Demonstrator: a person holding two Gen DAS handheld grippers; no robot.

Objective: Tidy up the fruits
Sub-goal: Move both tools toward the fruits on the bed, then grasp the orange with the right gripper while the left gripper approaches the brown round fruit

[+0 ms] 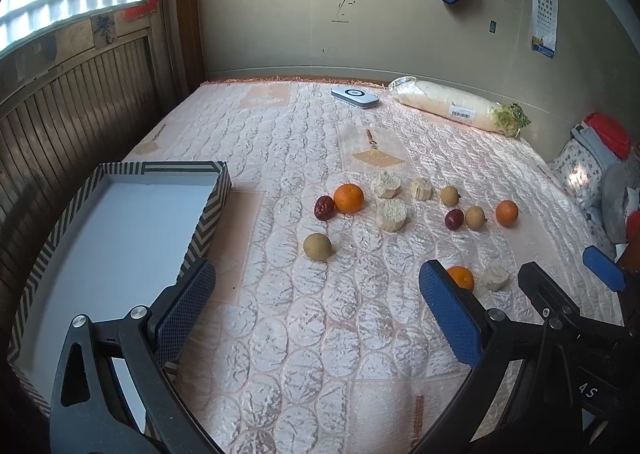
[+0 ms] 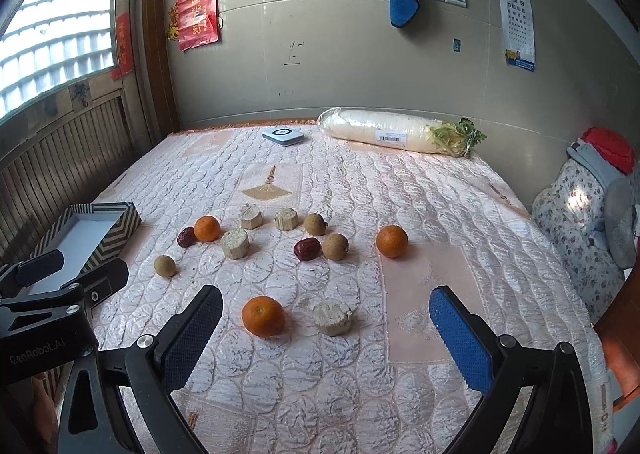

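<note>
The left gripper point(image 1: 316, 302) has black plastic arms with round silver screws and blue dimpled pads point(image 1: 448, 314). The right gripper point(image 2: 326, 338) looks the same, and white lettering marks a black body at the frame's lower left.

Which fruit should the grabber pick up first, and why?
Probably the right gripper should ease forward and close on the nearest orange. It sits just ahead of the open fingers, and the striped box holds nothing yet.

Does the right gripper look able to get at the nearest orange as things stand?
Probably yes. The right gripper is open and empty, and the orange lies on the bedspread just ahead between its fingers, with only a pale cut chunk beside it.
</note>
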